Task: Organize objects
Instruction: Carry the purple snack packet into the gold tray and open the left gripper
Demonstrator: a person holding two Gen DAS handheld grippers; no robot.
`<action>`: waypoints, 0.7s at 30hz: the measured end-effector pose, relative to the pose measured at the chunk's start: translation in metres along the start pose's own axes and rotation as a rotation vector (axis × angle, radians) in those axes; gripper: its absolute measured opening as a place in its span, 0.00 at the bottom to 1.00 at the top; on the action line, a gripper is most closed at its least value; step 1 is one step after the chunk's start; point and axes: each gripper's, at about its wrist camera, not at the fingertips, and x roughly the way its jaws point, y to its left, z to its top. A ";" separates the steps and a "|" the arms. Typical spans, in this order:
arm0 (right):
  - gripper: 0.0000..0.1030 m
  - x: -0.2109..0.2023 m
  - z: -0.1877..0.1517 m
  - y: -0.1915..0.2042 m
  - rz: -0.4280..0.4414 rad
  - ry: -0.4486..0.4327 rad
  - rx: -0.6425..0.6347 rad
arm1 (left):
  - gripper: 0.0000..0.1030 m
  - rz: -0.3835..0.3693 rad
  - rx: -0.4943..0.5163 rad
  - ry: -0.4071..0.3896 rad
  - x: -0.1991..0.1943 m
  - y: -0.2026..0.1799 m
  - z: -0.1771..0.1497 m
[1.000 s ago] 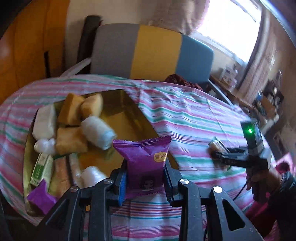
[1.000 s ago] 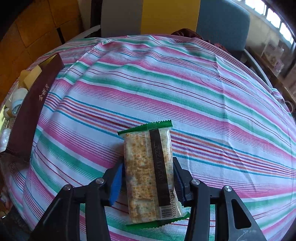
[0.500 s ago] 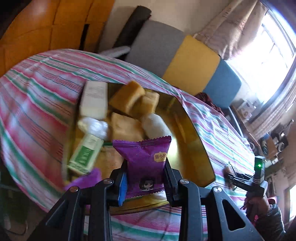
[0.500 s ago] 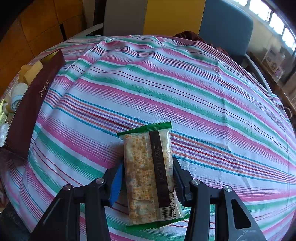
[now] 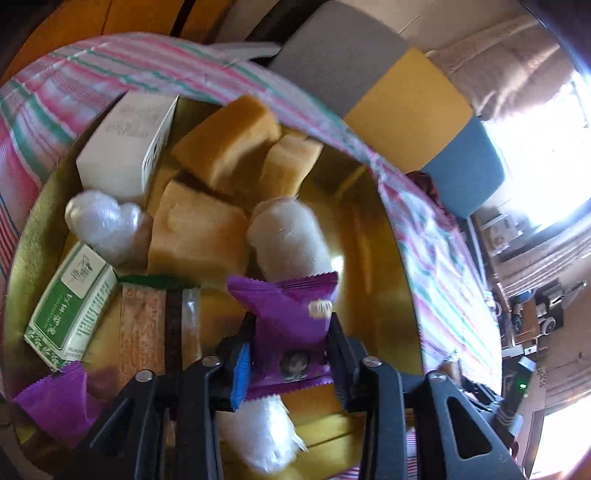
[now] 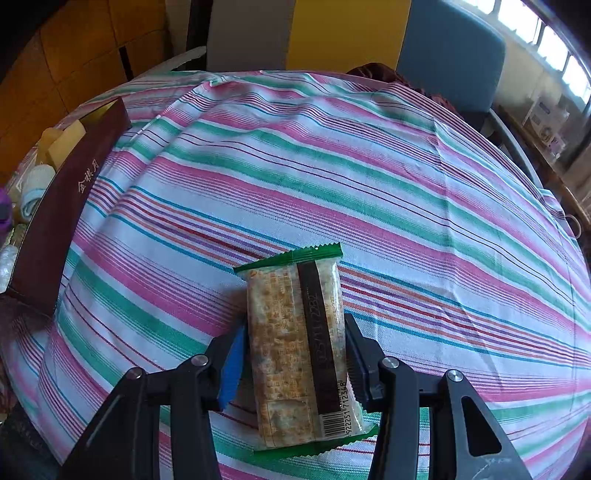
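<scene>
My left gripper (image 5: pixel 290 360) is shut on a purple snack packet (image 5: pixel 291 328) and holds it above the gold-lined box (image 5: pixel 373 258). The box holds several yellow cakes (image 5: pixel 225 144), white wrapped rolls (image 5: pixel 288 240), a white carton (image 5: pixel 125 147), a green-and-white carton (image 5: pixel 70 314), a cracker packet (image 5: pixel 159 325) and another purple packet (image 5: pixel 59 398). My right gripper (image 6: pixel 293 360) is shut on a green-edged cracker packet (image 6: pixel 299 350) above the striped tablecloth (image 6: pixel 332 177). The box's dark red outer wall (image 6: pixel 62 221) shows at the left of the right wrist view.
A chair with grey, yellow and blue panels (image 5: pixel 402 85) stands behind the table and also shows in the right wrist view (image 6: pixel 351 33). The right-hand gripper's body with a green light (image 5: pixel 517 387) shows at the right of the left wrist view. Orange wall panels (image 6: pixel 74 55) are at the left.
My left gripper has moved left and down over the box with the purple packet, so the box contents now fill the view. The right gripper has held almost still with its cracker packet.
</scene>
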 end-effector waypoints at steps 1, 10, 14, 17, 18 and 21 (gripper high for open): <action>0.47 0.000 0.000 0.000 0.000 0.000 0.000 | 0.42 0.019 0.010 0.010 0.004 0.000 -0.001; 0.47 -0.001 -0.001 -0.002 0.002 -0.001 -0.003 | 0.47 0.059 0.049 -0.022 -0.009 0.004 -0.003; 0.47 -0.001 0.000 -0.003 0.001 -0.002 -0.005 | 0.47 0.061 0.066 -0.070 -0.030 0.006 -0.005; 0.46 -0.002 0.001 -0.002 -0.002 -0.006 -0.011 | 0.46 0.096 0.109 -0.112 -0.047 0.007 -0.010; 0.43 -0.002 0.001 -0.001 0.000 -0.008 -0.015 | 0.46 0.114 0.127 -0.125 -0.051 0.007 -0.013; 0.41 -0.003 0.002 0.000 -0.008 -0.005 -0.013 | 0.46 0.164 0.183 -0.167 -0.065 0.005 -0.020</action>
